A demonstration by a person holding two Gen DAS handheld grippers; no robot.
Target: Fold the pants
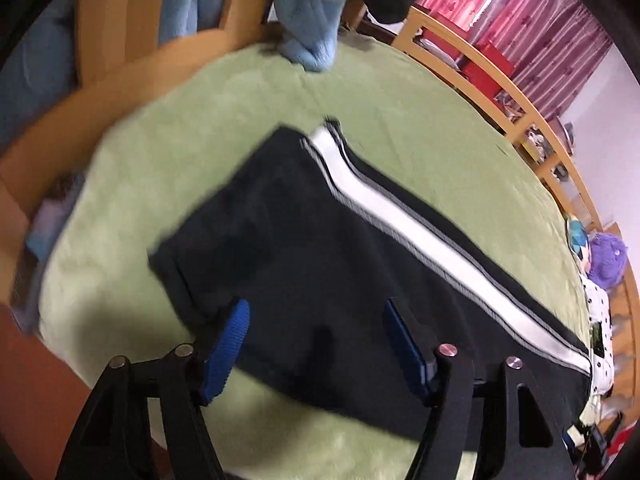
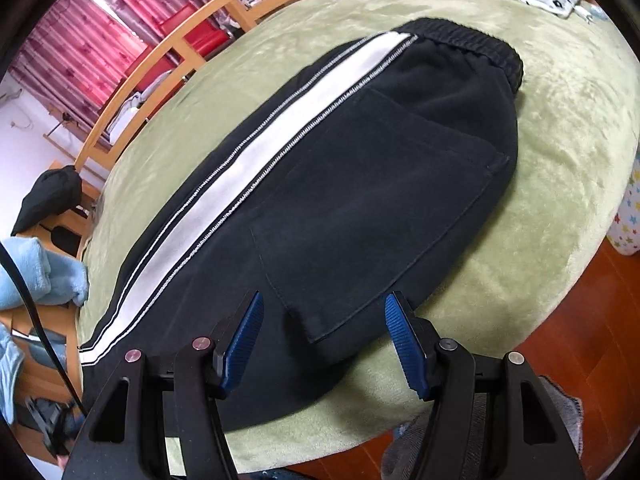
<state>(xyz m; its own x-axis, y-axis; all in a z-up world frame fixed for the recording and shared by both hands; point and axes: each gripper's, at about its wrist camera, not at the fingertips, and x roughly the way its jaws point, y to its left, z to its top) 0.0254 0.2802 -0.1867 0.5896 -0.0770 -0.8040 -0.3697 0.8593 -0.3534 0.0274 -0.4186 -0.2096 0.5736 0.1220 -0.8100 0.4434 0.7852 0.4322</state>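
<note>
Black pants (image 2: 352,200) with white side stripe (image 2: 240,168) lie flat, legs stacked, on the green bed cover (image 2: 560,128), left claw (image 1: 316,348) wide apart and empty over the leg end, right claw (image 2: 324,344) wide, empty, near the pocket edge.

Black pants (image 2: 360,200), white side stripe (image 2: 256,152); green blanket (image 2: 560,128); blue-padded tongs (image 2: 324,344).

Daylight comes through the red curtains (image 1: 532,24), flaring white at one gap. The left wrist view is smeared by motion blur, the right one sharper. Both bow strongly at the rims (black vignette corners). Soft shadows fall on the green bed cover (image 2: 560,168).
</note>
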